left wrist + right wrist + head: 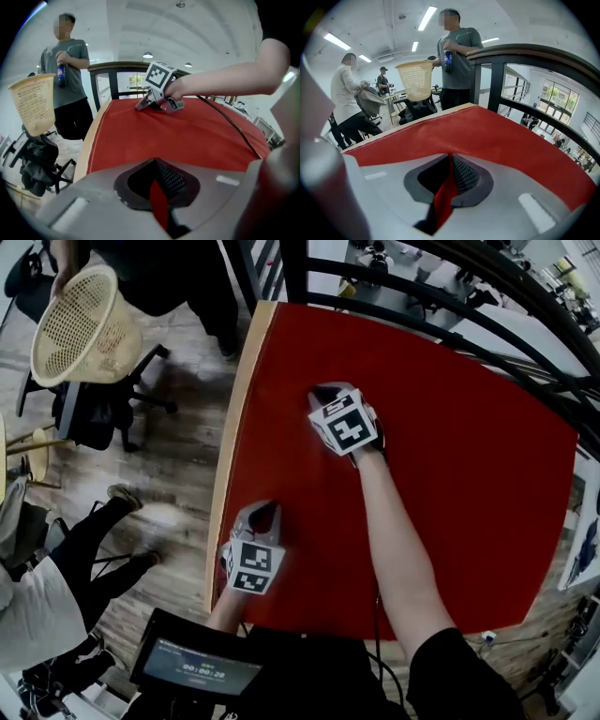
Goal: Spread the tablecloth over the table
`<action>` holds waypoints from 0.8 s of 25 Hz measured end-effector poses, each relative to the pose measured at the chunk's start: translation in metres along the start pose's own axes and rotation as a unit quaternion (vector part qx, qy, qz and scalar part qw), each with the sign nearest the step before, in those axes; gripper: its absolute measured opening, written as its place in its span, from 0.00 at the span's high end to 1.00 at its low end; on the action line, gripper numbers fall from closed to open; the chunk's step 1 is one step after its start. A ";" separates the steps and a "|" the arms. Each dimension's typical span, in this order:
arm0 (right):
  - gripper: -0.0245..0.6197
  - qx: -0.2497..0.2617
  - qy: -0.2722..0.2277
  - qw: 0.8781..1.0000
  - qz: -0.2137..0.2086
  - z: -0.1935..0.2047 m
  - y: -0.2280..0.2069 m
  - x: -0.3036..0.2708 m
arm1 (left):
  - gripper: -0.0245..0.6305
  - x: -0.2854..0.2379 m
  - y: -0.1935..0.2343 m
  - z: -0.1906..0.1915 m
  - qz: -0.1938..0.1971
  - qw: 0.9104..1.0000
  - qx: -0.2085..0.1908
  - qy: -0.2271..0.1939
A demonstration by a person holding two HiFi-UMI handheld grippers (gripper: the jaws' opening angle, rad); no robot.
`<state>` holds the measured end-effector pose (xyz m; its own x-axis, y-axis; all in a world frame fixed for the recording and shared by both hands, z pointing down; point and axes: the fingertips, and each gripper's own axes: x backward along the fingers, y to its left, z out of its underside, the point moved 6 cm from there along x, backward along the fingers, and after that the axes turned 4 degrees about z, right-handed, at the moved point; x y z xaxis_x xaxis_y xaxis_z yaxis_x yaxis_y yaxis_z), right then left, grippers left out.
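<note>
A red tablecloth (450, 484) lies over most of the table, and a strip of the table's wooden edge (230, 456) stays bare on the left. Near the front left of the cloth, my left gripper (265, 515) is shut on a pinched fold of it (159, 201). My right gripper (325, 393) is further back, near the cloth's left side. It is also shut, with a ridge of red cloth (443, 192) caught between its pads. The left gripper view shows the right gripper (140, 107) resting low on the tablecloth (187, 136).
A black railing (450, 296) curves round the table's far and right sides. To the left, a person holds a woven basket (75, 324) above an office chair (94, 409). Another person (37, 606) is at the lower left. A dark screen (197, 667) sits at the near edge.
</note>
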<state>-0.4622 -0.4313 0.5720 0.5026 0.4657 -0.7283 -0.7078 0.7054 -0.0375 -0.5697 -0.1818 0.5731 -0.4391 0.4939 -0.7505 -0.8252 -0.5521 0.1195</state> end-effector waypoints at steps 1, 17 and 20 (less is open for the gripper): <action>0.91 0.002 0.001 1.000 0.000 0.001 0.002 0.002 | 0.95 -0.001 -0.004 0.006 0.002 1.000 0.004 0.005; 0.91 0.000 -0.024 1.000 0.000 -0.030 -0.002 -0.011 | 0.95 -0.011 0.026 -0.018 -0.023 0.999 -0.006 -0.022; 0.92 -0.023 -0.069 0.997 0.039 -0.007 -0.001 0.027 | 0.95 0.000 0.020 -0.021 -0.018 0.999 -0.027 -0.044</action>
<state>-0.4517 -0.4230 0.5472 0.5060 0.5899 -0.6293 -0.7682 0.6400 -0.0177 -0.5788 -0.2067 0.5614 -0.4416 0.5695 -0.6933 -0.8214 -0.5675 0.0571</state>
